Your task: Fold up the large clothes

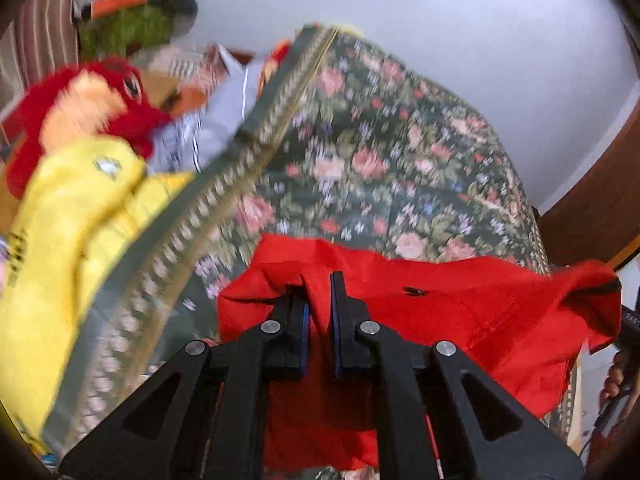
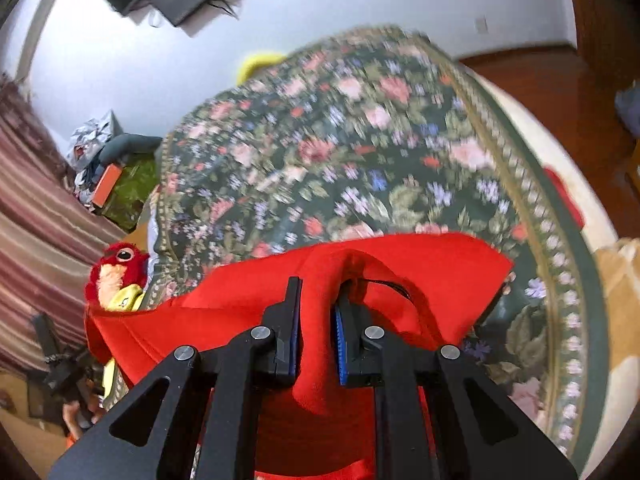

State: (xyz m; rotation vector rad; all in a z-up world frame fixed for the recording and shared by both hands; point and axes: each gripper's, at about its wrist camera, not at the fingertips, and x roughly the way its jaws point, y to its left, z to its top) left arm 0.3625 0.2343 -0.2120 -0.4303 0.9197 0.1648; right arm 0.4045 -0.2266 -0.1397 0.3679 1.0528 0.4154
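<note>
Floral bedspread [image 1: 380, 152] motion-blurred; red garment's [image 1: 460, 312] lower part hidden behind black fingers [image 1: 344, 320].

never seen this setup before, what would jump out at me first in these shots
The bright red cloth garment stands out first, stretched low across both views and pinched between the left gripper and the right gripper. Behind it spreads the dark green floral bedspread. On the left of the left wrist view lie a yellow fabric item and a red plush toy.

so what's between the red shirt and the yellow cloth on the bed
Only a stretch of the flowered bedspread with its patterned border lies between the red shirt and the yellow cloth; the left wrist view shows it.
</note>
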